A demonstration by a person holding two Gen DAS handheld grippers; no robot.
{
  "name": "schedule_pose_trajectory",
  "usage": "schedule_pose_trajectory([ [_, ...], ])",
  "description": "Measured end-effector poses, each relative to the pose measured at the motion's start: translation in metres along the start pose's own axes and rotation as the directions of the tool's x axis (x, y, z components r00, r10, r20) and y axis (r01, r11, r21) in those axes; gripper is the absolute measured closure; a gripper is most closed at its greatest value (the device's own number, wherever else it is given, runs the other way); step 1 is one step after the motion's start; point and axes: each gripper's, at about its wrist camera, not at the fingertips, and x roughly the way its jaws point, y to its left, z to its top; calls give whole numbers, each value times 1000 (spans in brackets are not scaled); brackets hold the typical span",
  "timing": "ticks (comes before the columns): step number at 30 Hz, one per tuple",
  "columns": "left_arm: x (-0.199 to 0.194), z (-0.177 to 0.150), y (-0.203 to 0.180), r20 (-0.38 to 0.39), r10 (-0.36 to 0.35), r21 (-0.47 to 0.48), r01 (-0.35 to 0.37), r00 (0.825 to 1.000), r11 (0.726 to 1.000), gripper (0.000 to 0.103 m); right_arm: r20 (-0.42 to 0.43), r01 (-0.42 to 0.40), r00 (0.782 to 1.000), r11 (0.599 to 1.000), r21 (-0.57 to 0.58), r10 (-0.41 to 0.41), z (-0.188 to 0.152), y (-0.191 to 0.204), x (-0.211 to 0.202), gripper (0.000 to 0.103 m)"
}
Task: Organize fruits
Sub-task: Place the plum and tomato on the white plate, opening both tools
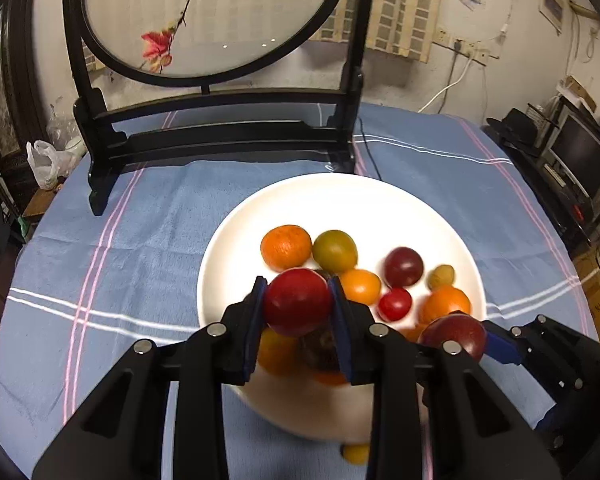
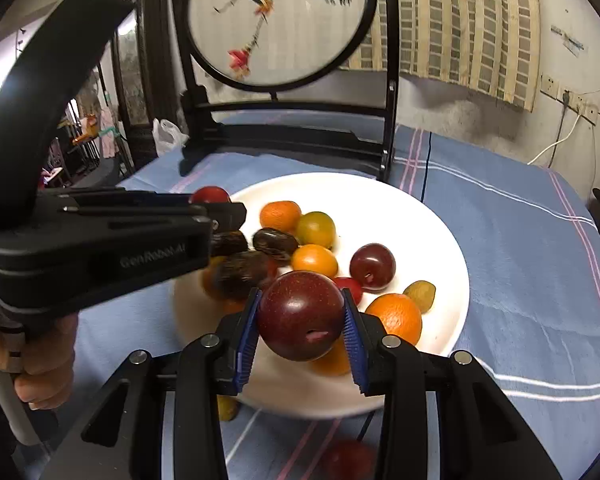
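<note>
Over the white plate (image 1: 228, 240), the left gripper (image 1: 298, 300) squeezes a red fruit (image 1: 298, 302), and the right gripper (image 2: 300, 316) squeezes a dark plum (image 2: 300, 316). Both fruits hang just above the pile of fruits on the plate. I think this is the putting-down step. Next, each gripper should go down to a bare spot and let go gently, so nothing rolls off.
</note>
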Motion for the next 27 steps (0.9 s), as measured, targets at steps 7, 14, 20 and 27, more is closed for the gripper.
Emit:
schedule_pose_trajectory([
  [7, 25, 2, 2, -18, 14, -28, -15, 1000, 999, 43, -25, 22, 999, 1000, -10, -22, 3, -5, 26, 43],
  [14, -1, -10, 4, 37, 21, -38, -19, 999, 999, 24, 5, 37, 999, 999, 7, -37, -9, -10, 3, 41],
  [20, -32, -26, 7, 64, 24, -62, -20, 998, 998, 18, 17, 35, 999, 999, 37, -36, -31, -18, -35, 39],
  [27, -60, -71, 0, 67, 37, -44, -34, 997, 998, 15, -16, 27, 1000, 997, 79, -26, -73, -20, -61, 38],
])
